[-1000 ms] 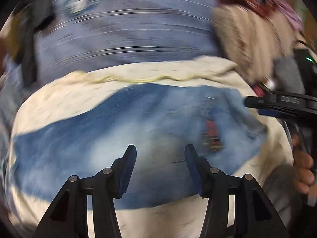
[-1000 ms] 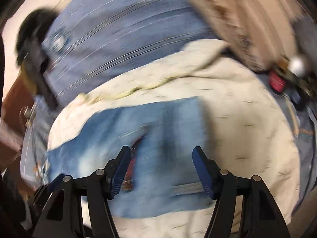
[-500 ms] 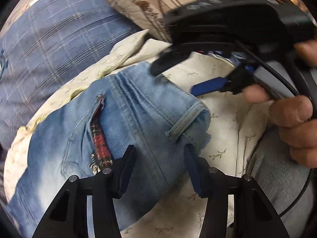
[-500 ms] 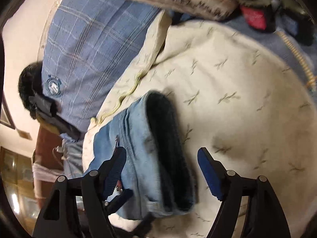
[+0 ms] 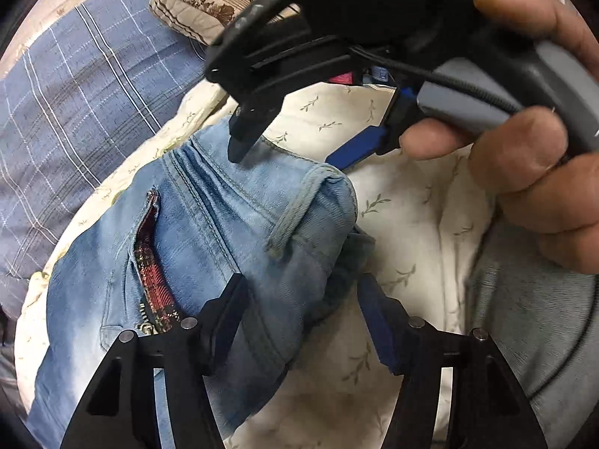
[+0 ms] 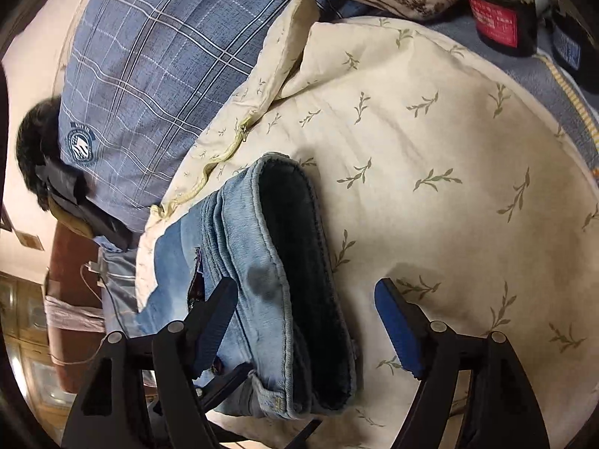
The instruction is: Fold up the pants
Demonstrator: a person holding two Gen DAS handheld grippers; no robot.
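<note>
Light blue jeans (image 5: 209,247) lie on a cream leaf-print cover (image 5: 411,202), waistband end towards me, a red plaid pocket lining (image 5: 153,280) showing. My left gripper (image 5: 299,318) is open, its fingers straddling the near corner of the waistband. My right gripper (image 5: 284,153) is open at the far waistband corner. In the right wrist view the jeans (image 6: 262,262) show the dark inside of the open waistband, and the right gripper (image 6: 307,321) straddles that edge with nothing held.
A blue plaid pillow (image 6: 149,75) lies at the left and a beige patterned cushion (image 5: 202,3) at the back. A dark container with a red label (image 6: 498,18) stands at the far right. A brown wooden piece of furniture (image 6: 71,318) is beside the bed.
Both grippers have swung to the waistband end of the jeans and come closer. The right gripper has lowered to the far waistband corner. Both stay open.
</note>
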